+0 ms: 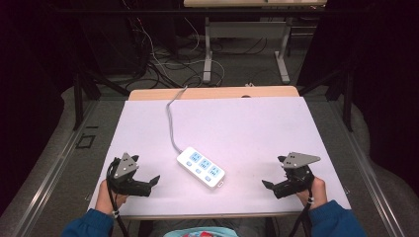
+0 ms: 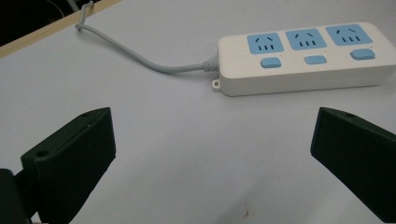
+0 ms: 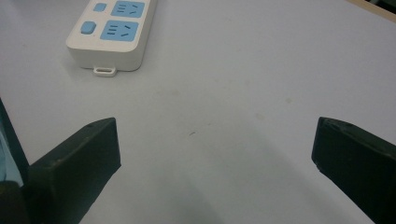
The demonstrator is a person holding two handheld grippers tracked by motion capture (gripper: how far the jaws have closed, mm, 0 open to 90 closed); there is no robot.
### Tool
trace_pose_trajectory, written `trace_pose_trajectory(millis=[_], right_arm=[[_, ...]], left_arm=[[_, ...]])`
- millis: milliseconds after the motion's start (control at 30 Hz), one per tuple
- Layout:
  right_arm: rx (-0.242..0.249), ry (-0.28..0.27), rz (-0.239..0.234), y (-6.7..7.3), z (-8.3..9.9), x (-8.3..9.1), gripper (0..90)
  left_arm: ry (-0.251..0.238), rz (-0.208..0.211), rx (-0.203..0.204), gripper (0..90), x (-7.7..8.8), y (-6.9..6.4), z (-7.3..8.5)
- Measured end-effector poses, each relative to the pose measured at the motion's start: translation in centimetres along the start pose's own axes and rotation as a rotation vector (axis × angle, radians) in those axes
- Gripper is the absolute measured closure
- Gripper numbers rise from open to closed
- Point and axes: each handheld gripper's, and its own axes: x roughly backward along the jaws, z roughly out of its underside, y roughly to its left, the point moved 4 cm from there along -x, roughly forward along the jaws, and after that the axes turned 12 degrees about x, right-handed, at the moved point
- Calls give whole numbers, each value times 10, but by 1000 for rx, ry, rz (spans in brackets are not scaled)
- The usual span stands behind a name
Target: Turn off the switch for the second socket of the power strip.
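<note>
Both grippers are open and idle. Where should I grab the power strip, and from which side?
Grip the power strip across its narrow width at mid-body, coming straight down. It lies flat and diagonal, so turn the jaws square to its long sides. The left gripper probably suits best: its own view shows one long side facing it. Avoid the cord end.

The room is dim, with dark surroundings on both sides and light falling mostly on the white tabletop (image 1: 257, 123), which has a wooden edge (image 1: 212, 93) along its far side. Beyond it lies a grey floor (image 1: 247, 69) strewn with tangled cables (image 1: 158, 64). A second table (image 1: 247, 29) stands farther back on pale metal legs. Dark metal frame bars (image 1: 78, 98) rise beside the near table, and a rail (image 1: 44, 182) runs along the floor at left
</note>
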Motion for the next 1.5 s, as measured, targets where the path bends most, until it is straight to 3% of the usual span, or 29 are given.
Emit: trace_pose_trajectory(millis=[300,700,1500], right_arm=[[14,2,0,-1,0,0,7],[5,-3,2,-1,0,-1,8],[8,0,0,-1,1,-2,9]], left_arm=[[-14,10,19,1,-9,-3,-9],[4,28,18,1,-26,-10,-17],[2,56,-24,1,-49,-25,-31]])
